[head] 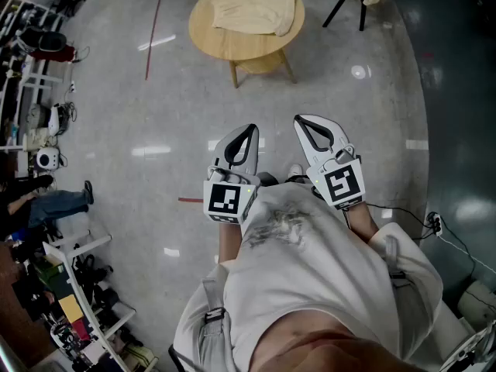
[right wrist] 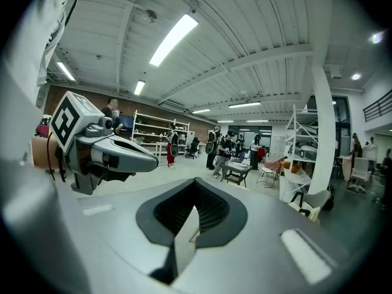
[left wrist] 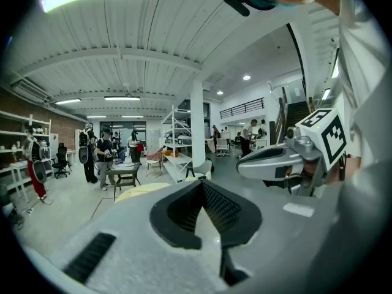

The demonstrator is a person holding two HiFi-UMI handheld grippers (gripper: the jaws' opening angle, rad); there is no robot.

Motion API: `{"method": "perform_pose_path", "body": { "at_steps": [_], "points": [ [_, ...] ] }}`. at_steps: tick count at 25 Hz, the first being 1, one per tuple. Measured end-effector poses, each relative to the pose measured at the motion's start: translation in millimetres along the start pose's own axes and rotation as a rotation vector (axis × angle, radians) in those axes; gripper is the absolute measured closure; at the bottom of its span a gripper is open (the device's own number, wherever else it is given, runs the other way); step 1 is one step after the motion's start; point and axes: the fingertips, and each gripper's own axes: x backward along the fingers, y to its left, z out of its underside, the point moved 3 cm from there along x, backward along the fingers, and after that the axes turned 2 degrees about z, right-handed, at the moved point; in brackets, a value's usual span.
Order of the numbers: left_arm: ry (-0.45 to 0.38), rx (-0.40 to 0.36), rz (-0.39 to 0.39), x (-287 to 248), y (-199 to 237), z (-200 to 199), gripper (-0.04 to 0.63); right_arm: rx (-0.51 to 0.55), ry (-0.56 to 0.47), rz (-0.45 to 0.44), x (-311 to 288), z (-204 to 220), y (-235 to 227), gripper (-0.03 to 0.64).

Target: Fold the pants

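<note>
Pants [head: 254, 12] — plain only in head view

Round wooden table [head: 225, 45] on grey floor [head: 155, 122]

left tool [left wrist: 202, 192] has its jaws pressed together, nothing between them; right tool [left wrist: 245, 167] sits just off to the side, its marker cube [left wrist: 323, 135] showing; past the tips there's a pale round bench [left wrist: 138, 193], a white pillar [left wrist: 197, 124], and people [left wrist: 101, 155] standing way back
</note>
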Motion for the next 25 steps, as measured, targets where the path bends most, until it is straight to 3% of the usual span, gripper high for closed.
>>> {"method": "perform_pose_path", "body": {
  "at_steps": [9,18,25],
  "points": [
    [0.024,-0.010,0.002,-11.9,-14.2,-1.3,0.589,-0.045,-0.034,0.006,7.4,5.5,-13.2,0.607],
    [0.022,-0.033,0.023,-31.0,-12.5,-5.2,0.589,-0.034,-0.137,0.034,4.2,-0.9,-30.3,0.607],
    [-0.006,-0.017,0.027,-49.3,16.2,-8.4,0.589,-0.016,-0.068,0.026,-24.9,-0.6,-35.9,0.607]
  ]
}}
